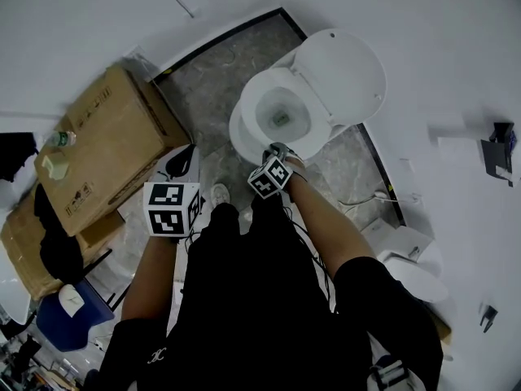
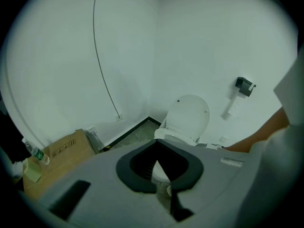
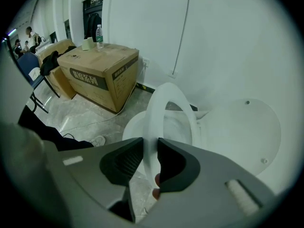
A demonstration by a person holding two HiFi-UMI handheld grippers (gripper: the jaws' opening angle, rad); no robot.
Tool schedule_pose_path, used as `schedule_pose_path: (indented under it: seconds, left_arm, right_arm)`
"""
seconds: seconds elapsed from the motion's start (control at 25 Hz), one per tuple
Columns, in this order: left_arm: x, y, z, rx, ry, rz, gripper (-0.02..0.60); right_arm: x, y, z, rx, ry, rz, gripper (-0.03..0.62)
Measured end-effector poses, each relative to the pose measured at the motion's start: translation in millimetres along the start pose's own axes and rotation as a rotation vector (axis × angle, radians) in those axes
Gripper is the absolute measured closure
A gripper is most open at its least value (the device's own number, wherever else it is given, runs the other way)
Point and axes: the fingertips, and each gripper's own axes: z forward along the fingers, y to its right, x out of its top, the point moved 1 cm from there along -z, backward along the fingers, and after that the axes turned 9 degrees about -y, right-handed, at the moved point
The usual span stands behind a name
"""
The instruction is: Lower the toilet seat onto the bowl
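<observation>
**Gripping the seat's front rim above the open bowl**

Clamped on the front rim of the toilet seat (image 3: 154, 108), the right fingers (image 3: 173, 163) have a dark pad lying against each side of the white ring. The right gripper (image 3: 150, 160) points steeply down at the front of the toilet. The seat is tilted, its front edge lifted off the bowl (image 1: 238, 133) and its hinge end by the lid (image 1: 350, 72), which stands raised against the wall. Inside the bowl only a small grey patch shows at the bottom, too small to make out.

The left fingers (image 2: 135, 167) stand well apart with nothing between them; the bowl's front and the floor show through the gap. The left gripper (image 1: 181, 165) hangs well to the left of the toilet, touching nothing.

Further left on the marbled floor (image 1: 212, 96) sits a closed cardboard box (image 1: 114, 145); what it holds cannot be seen. On its top stand a clear bottle (image 1: 59, 139) with a green label and, just beside it, a small pale thing (image 1: 55, 167). A blue chair (image 1: 73, 320) stands beyond the box.
</observation>
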Motion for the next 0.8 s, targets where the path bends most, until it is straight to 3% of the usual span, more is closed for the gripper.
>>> schedule_pose_path:
  seconds: [0.4,0.8]
  left_arm:
    - [-30.3,-28.6,31.2,-0.022,-0.058,0.014,0.574]
    - [-81.8,-29.7,63.5,-0.102,-0.116,-0.002,0.574]
  right_arm:
    - [2.0,-39.3,42.6,0.003,-0.076,-0.043,0.476]
    - [-1.8,-75.9,92.7,0.003,-0.118,-0.107,0.467]
